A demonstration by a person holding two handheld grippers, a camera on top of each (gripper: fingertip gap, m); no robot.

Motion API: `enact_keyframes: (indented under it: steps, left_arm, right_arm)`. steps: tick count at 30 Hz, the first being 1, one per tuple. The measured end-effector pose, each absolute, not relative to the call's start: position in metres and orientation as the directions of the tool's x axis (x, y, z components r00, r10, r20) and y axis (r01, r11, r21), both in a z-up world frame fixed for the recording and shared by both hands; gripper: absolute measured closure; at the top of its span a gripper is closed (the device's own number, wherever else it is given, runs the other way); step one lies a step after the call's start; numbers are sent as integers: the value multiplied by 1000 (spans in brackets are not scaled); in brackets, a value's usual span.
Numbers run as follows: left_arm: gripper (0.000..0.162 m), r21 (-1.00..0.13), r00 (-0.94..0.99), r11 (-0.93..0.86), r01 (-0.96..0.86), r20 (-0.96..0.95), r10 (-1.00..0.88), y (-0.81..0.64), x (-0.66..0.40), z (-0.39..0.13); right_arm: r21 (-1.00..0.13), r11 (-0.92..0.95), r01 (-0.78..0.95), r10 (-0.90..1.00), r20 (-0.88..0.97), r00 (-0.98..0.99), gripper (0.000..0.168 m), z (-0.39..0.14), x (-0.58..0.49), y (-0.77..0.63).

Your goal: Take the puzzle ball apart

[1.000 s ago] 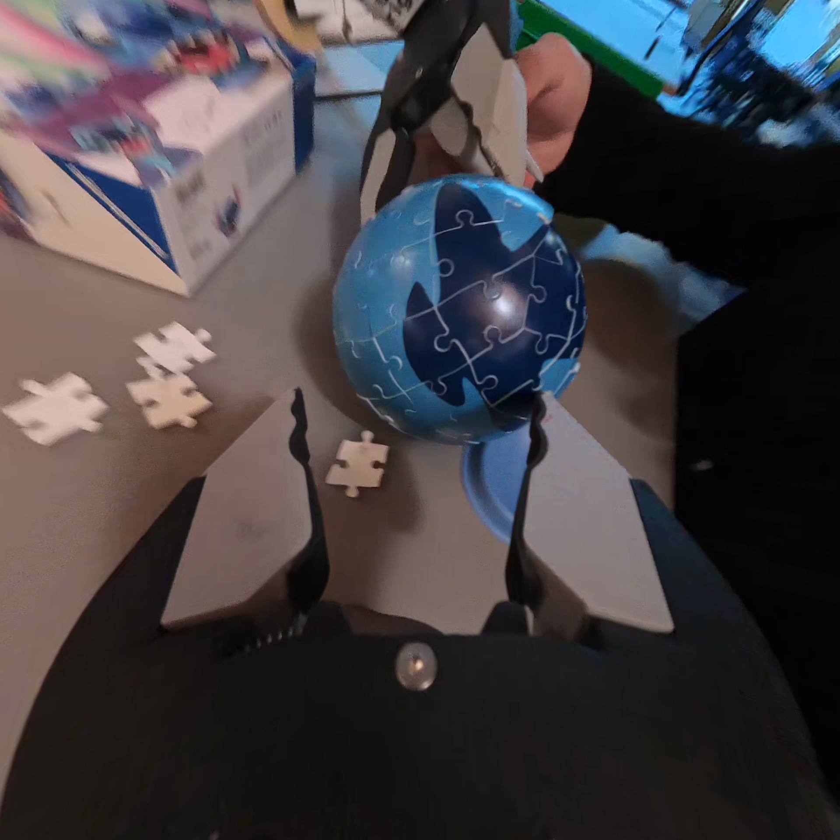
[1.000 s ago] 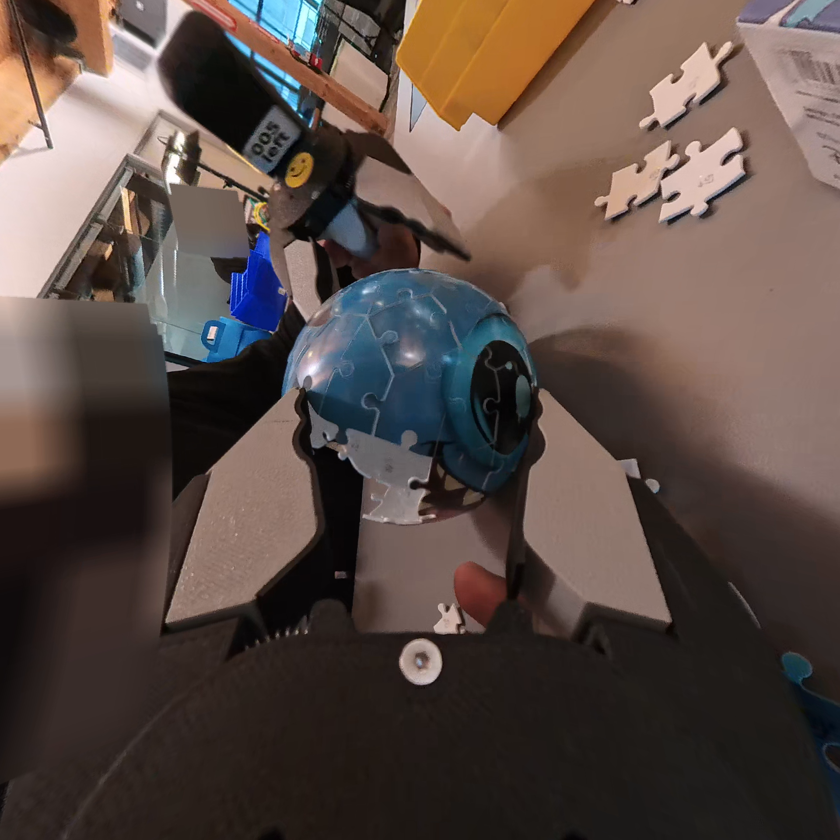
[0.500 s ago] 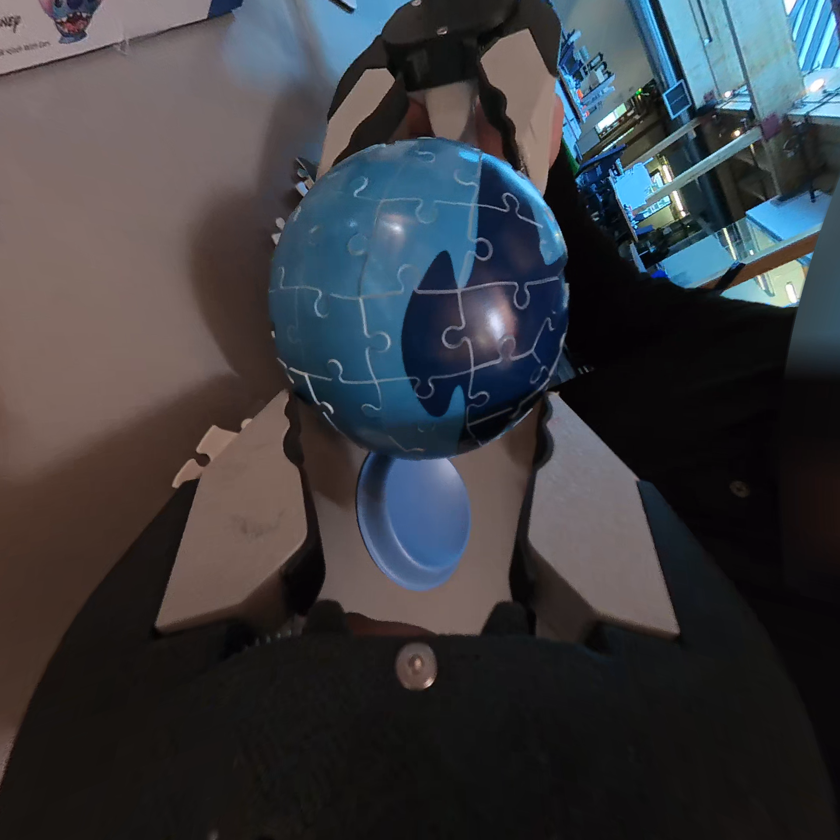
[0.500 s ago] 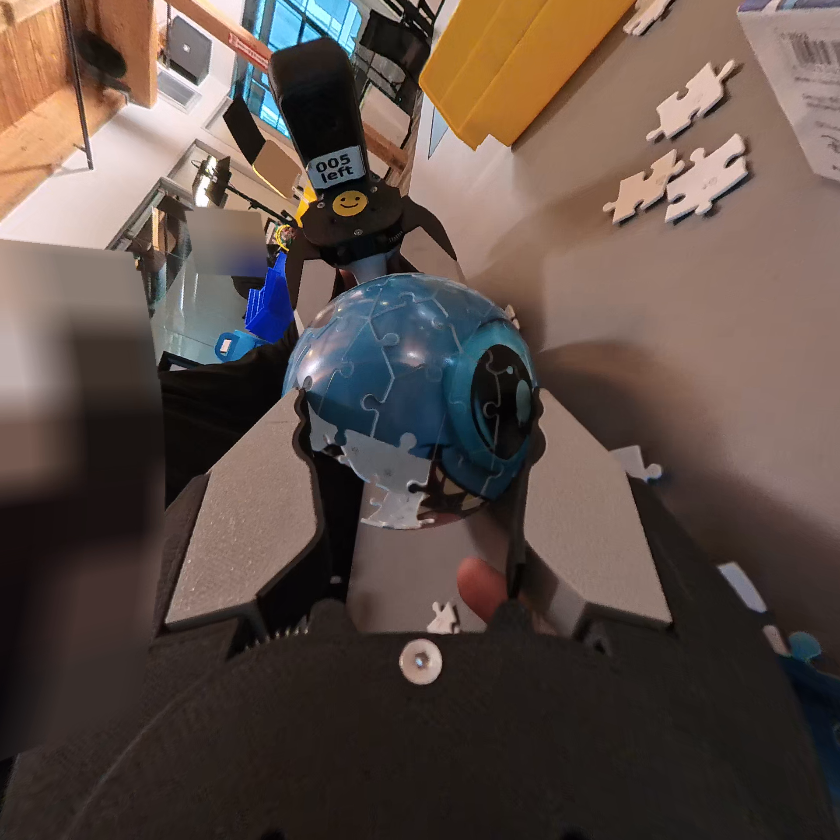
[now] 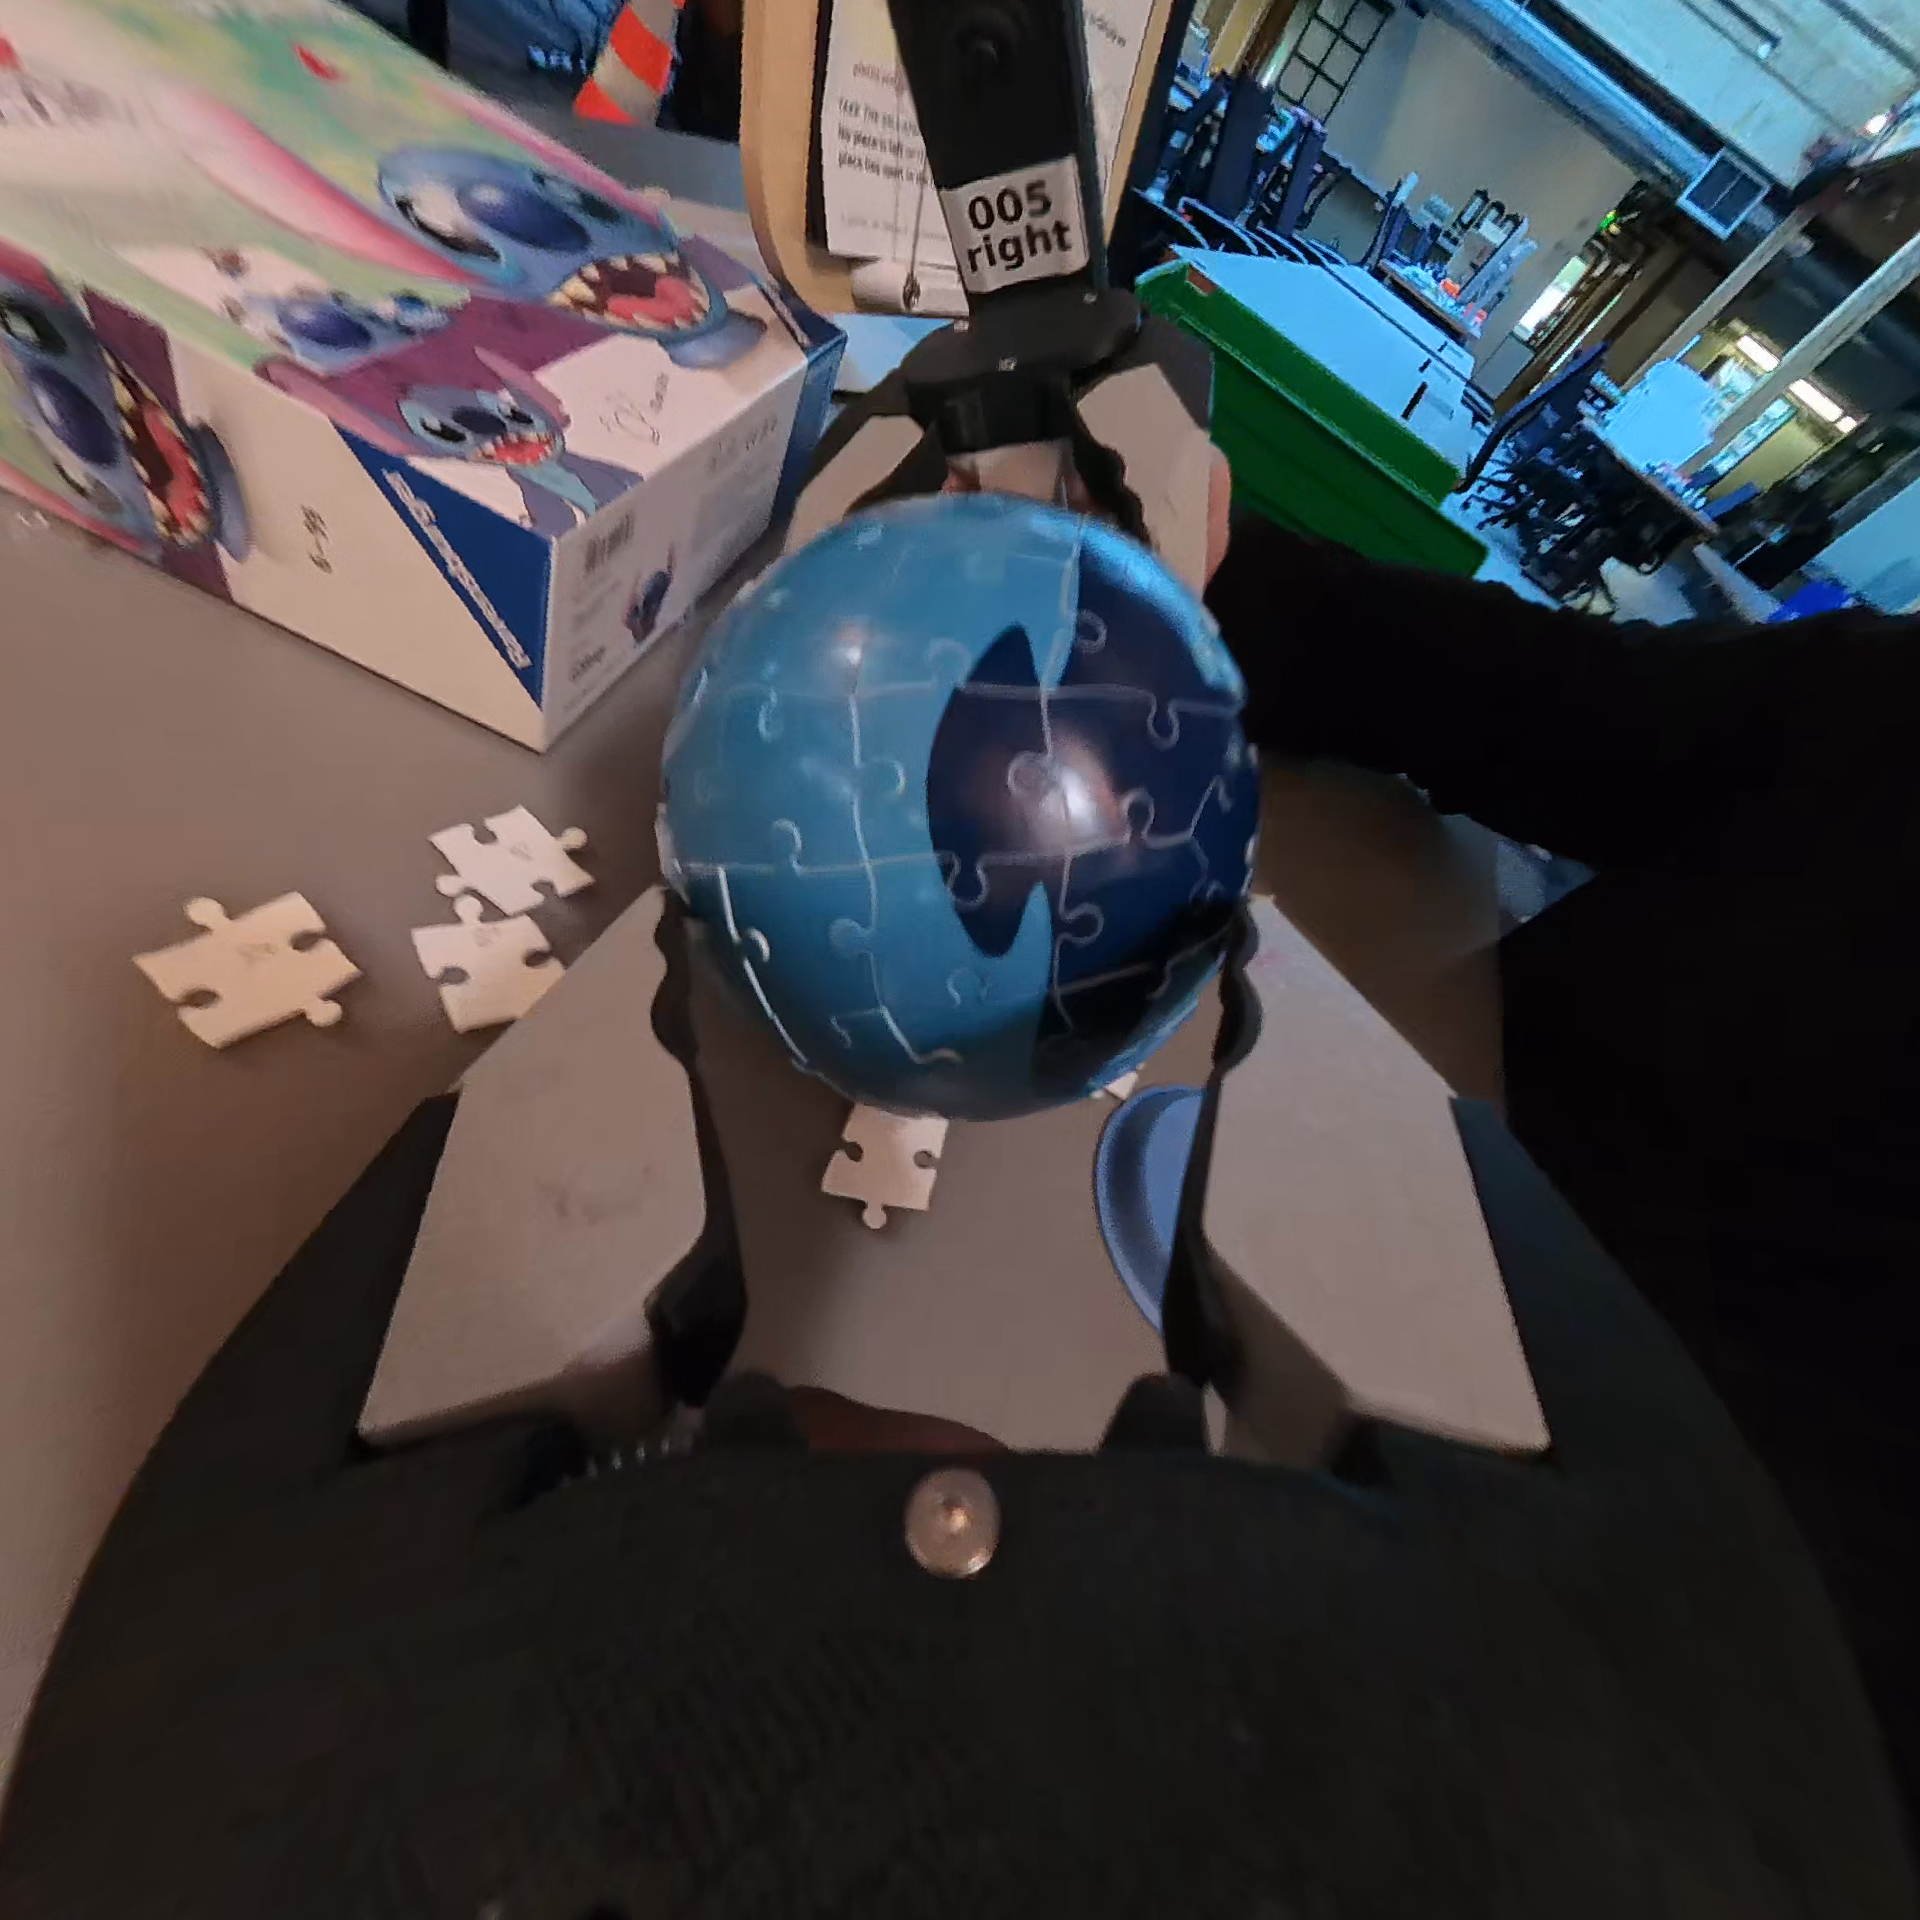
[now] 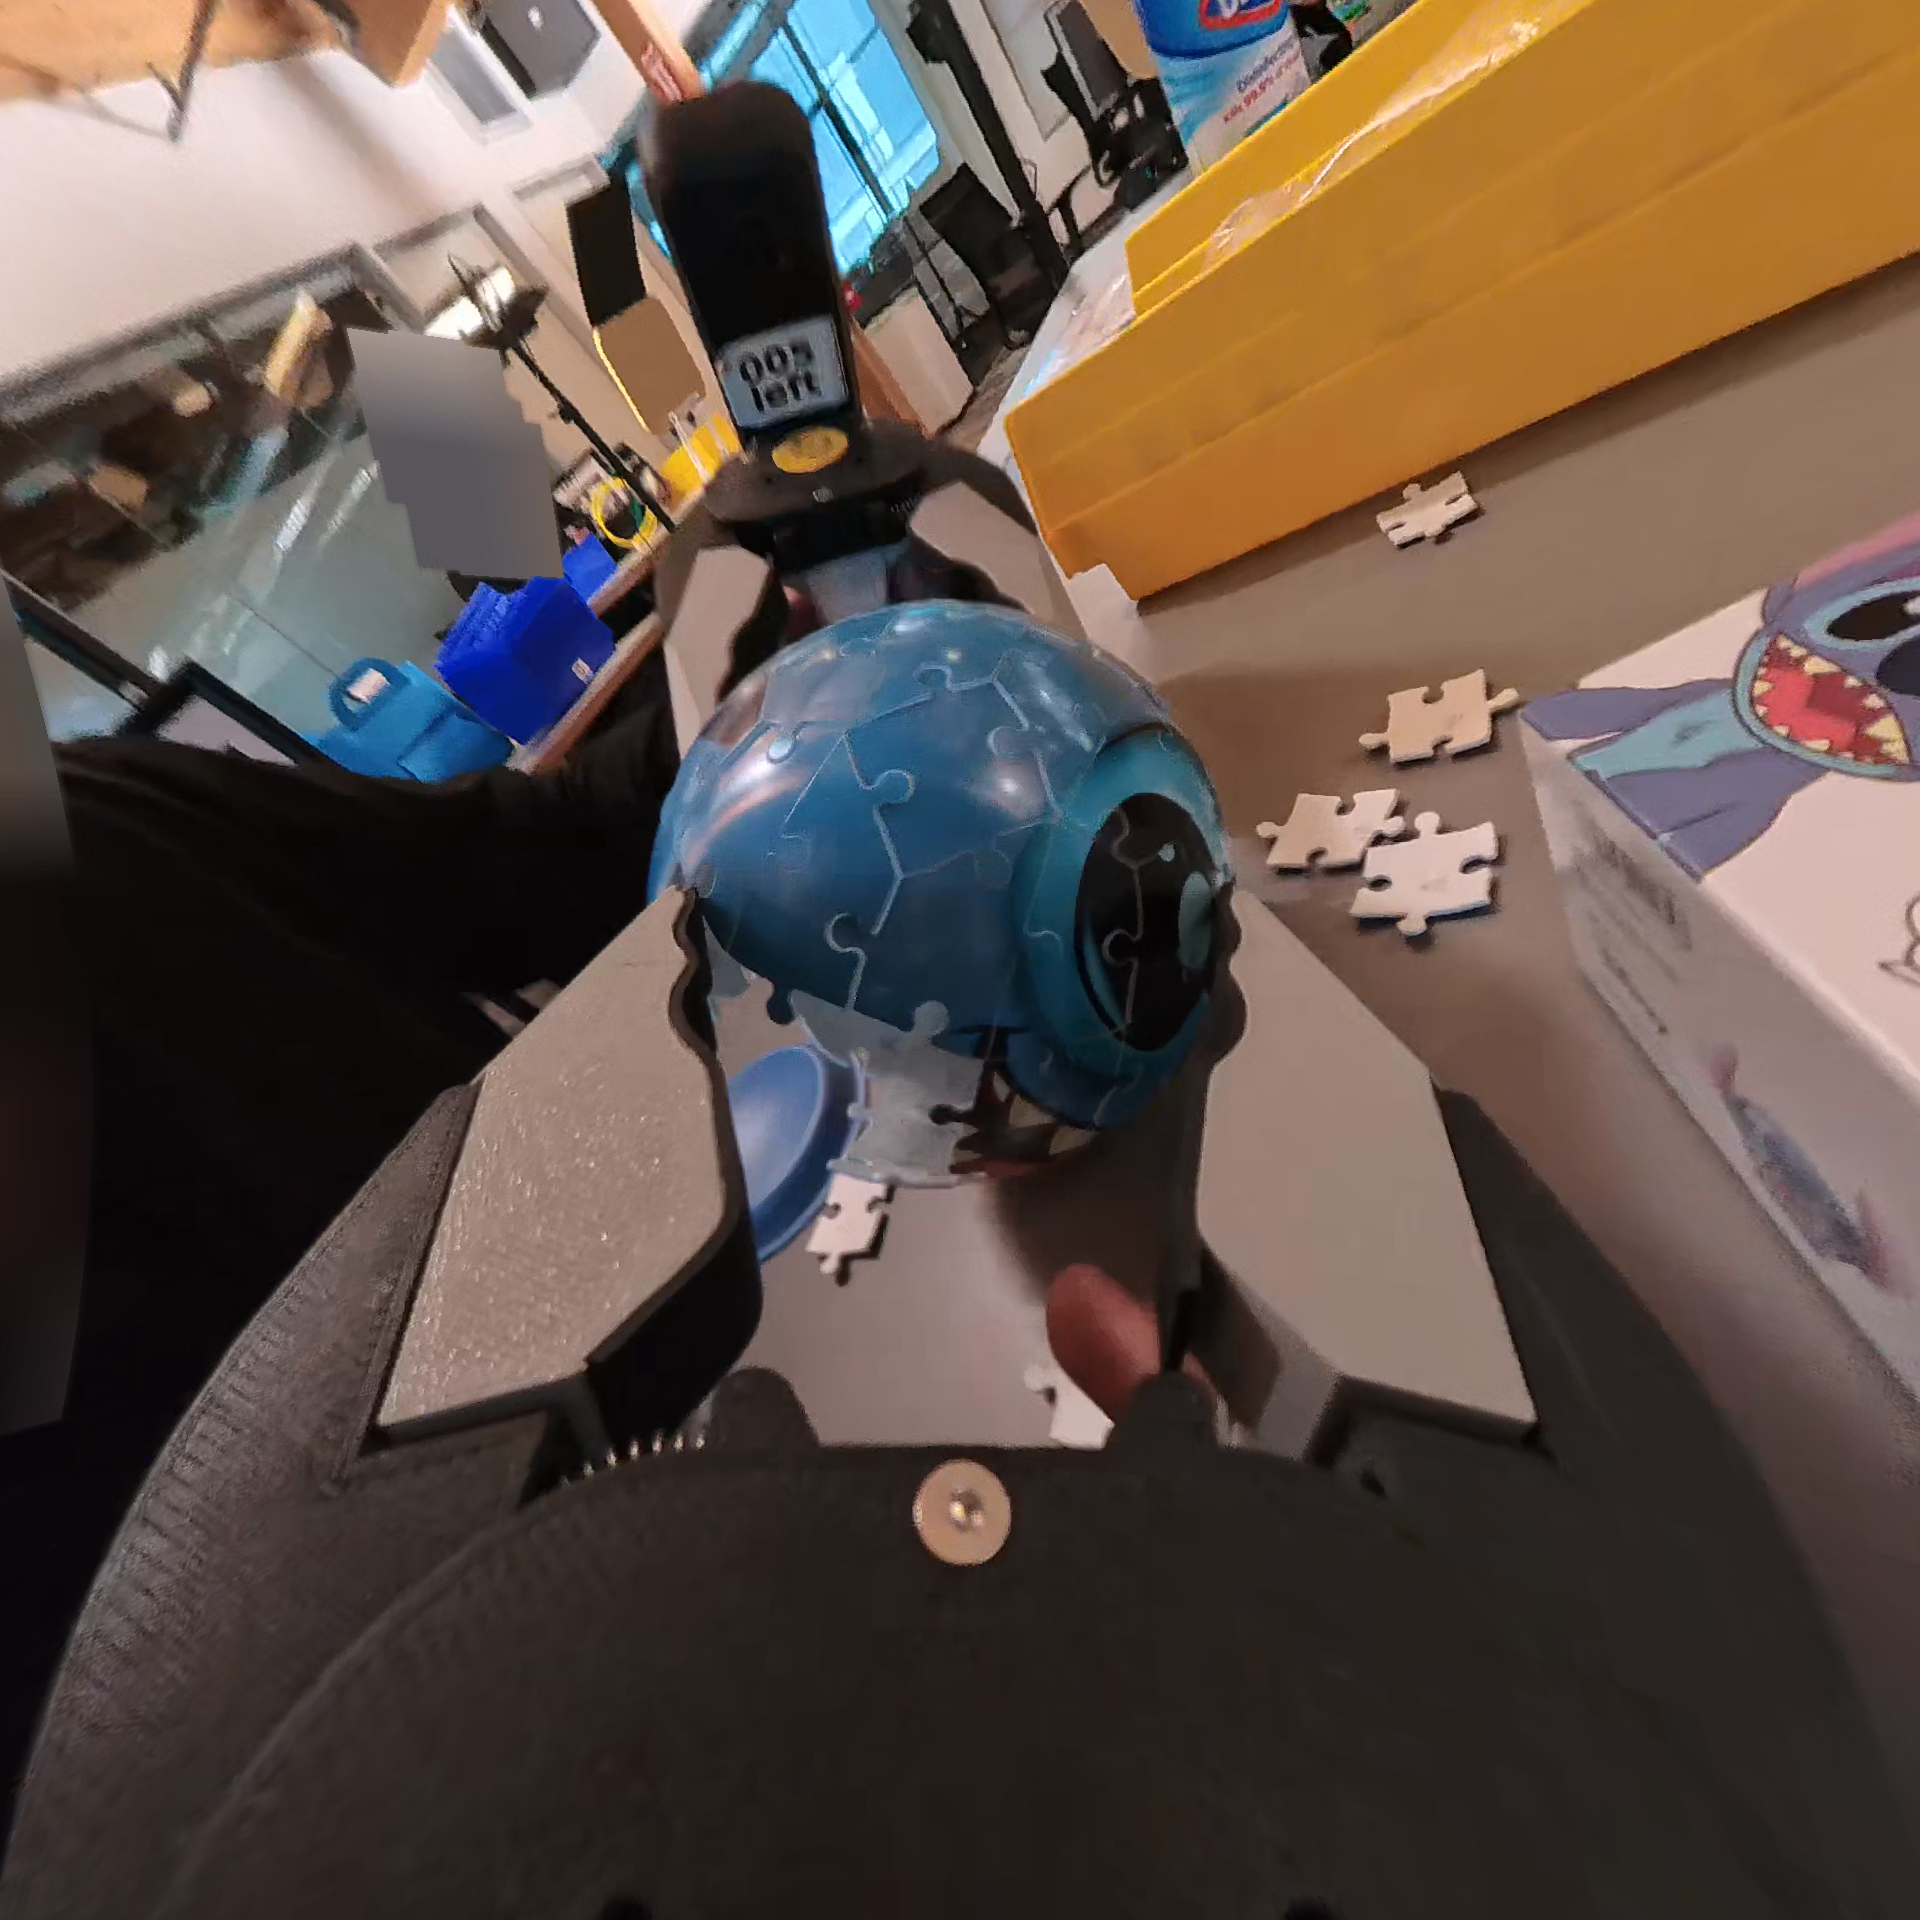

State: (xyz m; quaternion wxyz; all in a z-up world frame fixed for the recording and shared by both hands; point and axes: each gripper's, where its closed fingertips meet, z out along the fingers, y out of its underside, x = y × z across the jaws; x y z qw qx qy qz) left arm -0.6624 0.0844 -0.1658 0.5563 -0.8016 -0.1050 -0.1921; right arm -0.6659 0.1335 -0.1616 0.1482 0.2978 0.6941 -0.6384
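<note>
Both the left claw point(image 5: 951, 940) and the right claw point(image 6: 956, 925) grip the puzzle ball point(image 5: 956, 805) from opposite sides, above the tabletop point(image 5: 208, 1143). Beneath it lie a loose piece point(image 5: 883, 1164) and a blue dish point(image 5: 1143, 1195). Beyond lie three more pieces point(image 5: 488, 956) and the box point(image 5: 416, 468).

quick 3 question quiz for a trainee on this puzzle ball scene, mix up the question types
1. True or false: the puzzle ball rests on the blue dish.
2. Multiple choice: the loose white pieces lie on A) the yellow tray, B) the grey table, C) the printed box.
3. Fill in: the ball is gripped from opposite sides by ____ grippers.

Key
1. False: it is held above the table, between the left gripper and the right gripper.
2. B.
3. Both: each gripper's fingers sit against the ball's sides.
</note>
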Motion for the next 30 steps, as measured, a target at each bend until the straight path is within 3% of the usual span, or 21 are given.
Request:
enact_keyframes:
  steps: [6,11,30]
  left_arm:
    - [68,-912,957,-338,231,276,-93,86,-658,-157]
    - [70,-919,954,-324,225,275,-117,81,-653,-151]
    - [70,-917,972,-374,139,199,-126,81,-647,-147]
  right_arm:
    - [-843,21,538,193,-524,-829,78,-157,-662,131]
    - [-881,14,473,195,-462,-865,84,-149,-658,136]
    - [-844,347,409,385,-269,-883,82,-215,-629,150]
